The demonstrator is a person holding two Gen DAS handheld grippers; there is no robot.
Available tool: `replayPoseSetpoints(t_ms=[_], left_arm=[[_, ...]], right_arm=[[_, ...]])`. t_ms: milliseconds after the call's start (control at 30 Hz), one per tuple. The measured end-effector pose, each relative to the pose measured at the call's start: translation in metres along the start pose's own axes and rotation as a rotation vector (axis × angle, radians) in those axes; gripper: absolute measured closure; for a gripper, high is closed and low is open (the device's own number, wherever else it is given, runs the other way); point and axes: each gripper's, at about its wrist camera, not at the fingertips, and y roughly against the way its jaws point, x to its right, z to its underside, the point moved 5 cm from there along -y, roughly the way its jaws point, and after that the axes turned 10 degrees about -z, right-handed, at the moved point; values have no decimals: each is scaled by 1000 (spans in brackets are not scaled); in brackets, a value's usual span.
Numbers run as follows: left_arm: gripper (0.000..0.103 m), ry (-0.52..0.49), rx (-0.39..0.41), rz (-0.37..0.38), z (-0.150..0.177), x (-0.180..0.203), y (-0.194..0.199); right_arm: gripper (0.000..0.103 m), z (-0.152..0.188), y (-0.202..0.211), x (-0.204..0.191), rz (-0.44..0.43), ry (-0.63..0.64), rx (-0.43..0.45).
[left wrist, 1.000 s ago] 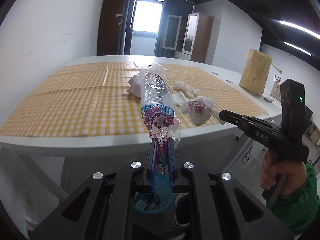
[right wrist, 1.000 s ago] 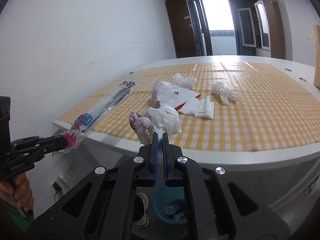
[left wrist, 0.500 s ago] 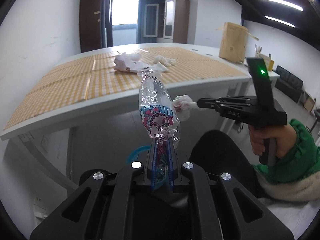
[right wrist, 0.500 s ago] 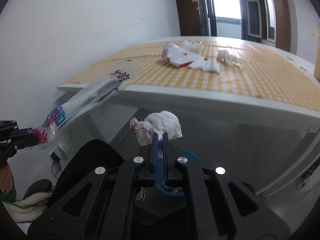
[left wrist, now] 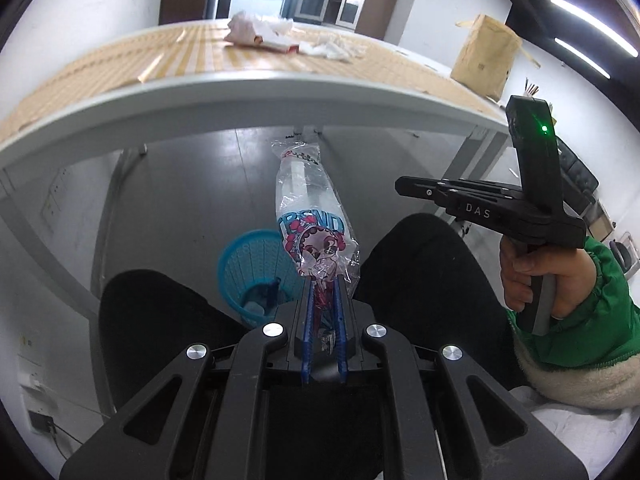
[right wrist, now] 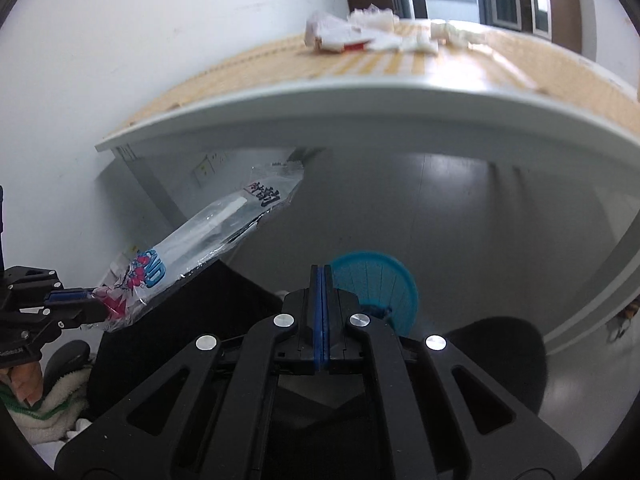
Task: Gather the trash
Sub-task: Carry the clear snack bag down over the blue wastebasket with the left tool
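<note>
My left gripper (left wrist: 323, 282) is shut on the twisted end of a clear plastic wrapper (left wrist: 308, 208) printed with a cartoon and blue letters; the wrapper sticks out ahead of it below the table edge. The right wrist view shows the same wrapper (right wrist: 208, 240) slanting up from the left gripper (right wrist: 86, 300). A blue mesh basket (left wrist: 248, 268) stands on the floor under the table, just left of the wrapper. My right gripper (right wrist: 321, 270) is shut with nothing between its fingers, near the basket (right wrist: 380, 280). It is also visible at the right (left wrist: 400, 188), held by a hand in a green sleeve (left wrist: 532, 276).
The white table edge (left wrist: 240, 92) curves overhead, with a yellow checked cloth and more crumpled paper and plastic (left wrist: 260, 36) on top. A brown paper bag (left wrist: 484, 60) stands at its far right. Black rounded shapes (left wrist: 152, 320) flank the basket. Grey floor lies beyond.
Both grippers dropped from table height to below the table edge and tilted down toward the blue basket. The white crumpled bag that was in the right gripper is gone from it.
</note>
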Motion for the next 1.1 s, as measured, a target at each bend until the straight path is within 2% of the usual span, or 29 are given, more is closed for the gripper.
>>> replayPoseSetpoints(t_ms=[167, 367, 600, 867, 933, 1033, 1100], left_arm=[[95, 38, -31, 9, 3, -11, -17], [95, 145, -126, 31, 13, -38, -65], [95, 162, -212, 34, 12, -52, -114], [95, 218, -284, 48, 4, -69, -149], [95, 282, -299, 95, 1, -73, -157], [95, 302, -322, 74, -2, -81, -173], [95, 319, -348, 87, -3, -82, -184]], right_arm=[[103, 7, -16, 0, -6, 6, -38], [103, 22, -46, 7, -12, -19, -119], [102, 36, -87, 23, -16, -62, -214], [99, 47, -138, 47, -27, -102, -328], [91, 49, -149, 53, -40, -126, -349], [89, 55, -160, 60, -53, -147, -378], [89, 57, -168, 65, -79, -181, -399]])
